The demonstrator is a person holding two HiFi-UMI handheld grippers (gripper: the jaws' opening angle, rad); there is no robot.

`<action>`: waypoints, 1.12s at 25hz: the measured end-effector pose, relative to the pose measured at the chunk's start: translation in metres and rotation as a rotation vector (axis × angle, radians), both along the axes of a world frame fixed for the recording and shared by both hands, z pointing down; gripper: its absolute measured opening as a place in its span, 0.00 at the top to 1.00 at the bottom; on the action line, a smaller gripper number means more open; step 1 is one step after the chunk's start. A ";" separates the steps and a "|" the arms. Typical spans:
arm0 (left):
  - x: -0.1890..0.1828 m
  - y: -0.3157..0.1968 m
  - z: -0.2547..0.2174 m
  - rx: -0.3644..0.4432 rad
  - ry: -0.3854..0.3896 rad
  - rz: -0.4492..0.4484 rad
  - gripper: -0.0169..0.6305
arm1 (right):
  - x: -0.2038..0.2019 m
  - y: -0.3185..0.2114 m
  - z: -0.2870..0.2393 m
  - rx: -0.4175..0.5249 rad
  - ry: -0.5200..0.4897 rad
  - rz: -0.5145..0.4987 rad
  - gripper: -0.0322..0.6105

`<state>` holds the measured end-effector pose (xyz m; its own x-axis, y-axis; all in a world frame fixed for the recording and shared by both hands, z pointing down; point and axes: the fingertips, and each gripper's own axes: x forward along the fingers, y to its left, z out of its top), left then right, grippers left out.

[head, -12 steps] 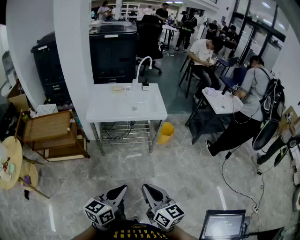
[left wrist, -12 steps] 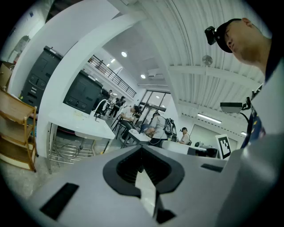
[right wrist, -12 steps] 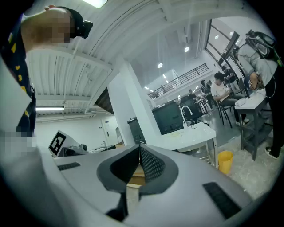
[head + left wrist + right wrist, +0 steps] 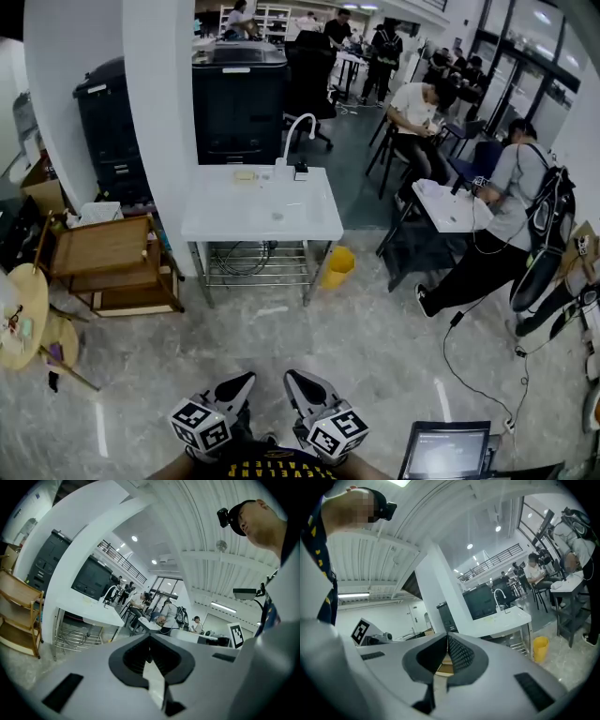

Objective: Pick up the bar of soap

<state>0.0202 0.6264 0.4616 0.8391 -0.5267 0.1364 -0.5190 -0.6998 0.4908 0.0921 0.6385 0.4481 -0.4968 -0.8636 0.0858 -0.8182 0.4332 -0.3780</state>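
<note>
A small pale-yellow bar of soap [image 4: 245, 175] lies near the back edge of a white sink table [image 4: 225, 225], left of its curved white faucet [image 4: 298, 127]. The table stands several steps ahead of me across the marble floor. At the bottom of the head view, both grippers are held side by side and close to my body. My left gripper [image 4: 240, 382] is shut with nothing in it, its jaws meeting in the left gripper view [image 4: 150, 637]. The right gripper [image 4: 294, 379] is also shut and empty, and its pads touch in the right gripper view [image 4: 447, 637].
A white column [image 4: 159, 122] and a black printer [image 4: 239, 103] stand behind the table. A yellow bin [image 4: 337, 265] sits at its right leg. Wooden shelves [image 4: 108, 267] stand to the left. People sit at desks [image 4: 450, 206] on the right, and a laptop [image 4: 445, 452] is near my right side.
The head view has shifted slightly, so the table and column sit a little further right. Both grippers keep their place and stay shut.
</note>
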 end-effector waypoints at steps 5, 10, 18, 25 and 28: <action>-0.003 -0.029 0.004 -0.009 0.003 0.008 0.95 | 0.003 -0.032 0.004 -0.024 -0.025 0.048 0.92; -0.009 -0.085 0.005 -0.015 0.012 0.022 0.95 | -0.003 -0.087 0.006 -0.037 -0.017 0.071 0.92; -0.029 -0.194 -0.003 -0.005 0.029 0.054 0.95 | -0.025 -0.195 0.000 -0.047 -0.012 0.102 0.92; -0.065 -0.270 -0.005 -0.006 0.050 0.053 0.95 | -0.062 -0.267 -0.004 -0.063 0.008 0.089 0.92; -0.079 -0.291 -0.001 -0.022 0.059 0.032 0.95 | -0.072 -0.287 -0.001 -0.081 0.021 0.076 0.92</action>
<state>-0.0585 0.3357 0.4607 0.8621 -0.4973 0.0971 -0.4666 -0.7043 0.5350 0.0206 0.3511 0.4468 -0.4276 -0.8885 0.1667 -0.8555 0.3382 -0.3920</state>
